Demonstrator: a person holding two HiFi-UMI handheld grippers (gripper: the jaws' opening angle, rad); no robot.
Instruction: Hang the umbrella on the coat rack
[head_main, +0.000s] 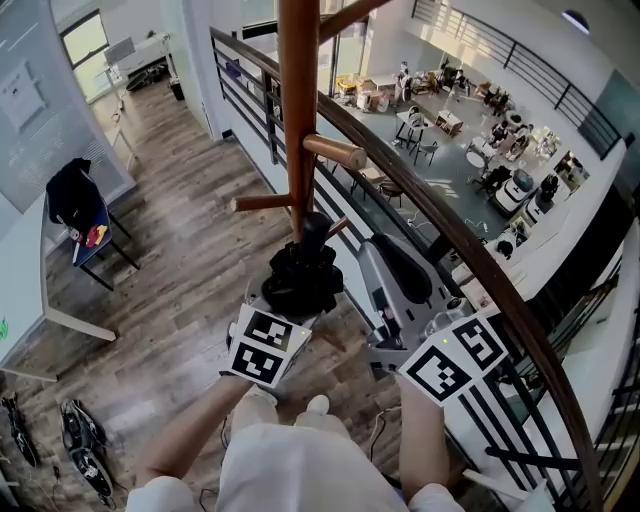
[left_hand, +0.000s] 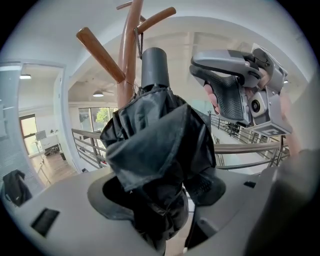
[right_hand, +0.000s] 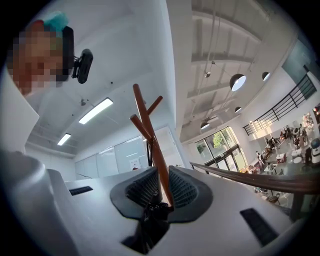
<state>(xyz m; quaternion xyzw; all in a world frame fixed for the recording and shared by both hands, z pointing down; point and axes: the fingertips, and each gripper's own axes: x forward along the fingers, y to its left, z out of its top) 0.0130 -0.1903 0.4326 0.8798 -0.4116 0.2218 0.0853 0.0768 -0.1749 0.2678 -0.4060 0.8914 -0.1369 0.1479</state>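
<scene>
**Checking how the umbrella sits against the coat rack**

We note the folded black umbrella (head_main: 300, 278) upright on the near side of the coat rack (head_main: 297, 100), close against its pole. Its long axis runs up and down, with the stubby handle (left_hand: 153, 65) on top. The left gripper (left_hand: 159, 190) is right at it, jaws spread wide to either side of the fabric bundle, which fills the gap. Cloth brushes the right-hand jaw, but we see no squeeze. We read this tool as open around the umbrella, not clamped on it.

The right gripper (right_hand: 159, 187) stands just right of the umbrella, aimed past it at the pole. Its jaws are narrow, nearly together, with a dark strap (right_hand: 152, 214) pinched low between them. We take it for the umbrella's own loop, though the view is too tight to be sure. In the left gripper view a thin dark line runs up along the pole toward the fork of pegs. Whether it is over a peg we cannot tell.

Relation that matters: the long peg (head_main: 335, 151) juts out to the near right, above the handle. By our judgement the loop must go up and over that tip. The right gripper is the one placed for it, while the left merely cradles the bundle.

In the way: a shorter peg (head_main: 262, 202) sticks out left near handle height. The railing (head_main: 480, 262) runs close on the right and could cramp the right arm's swing. A chair (head_main: 85, 215) with a dark jacket stands far left, well apart.
</scene>
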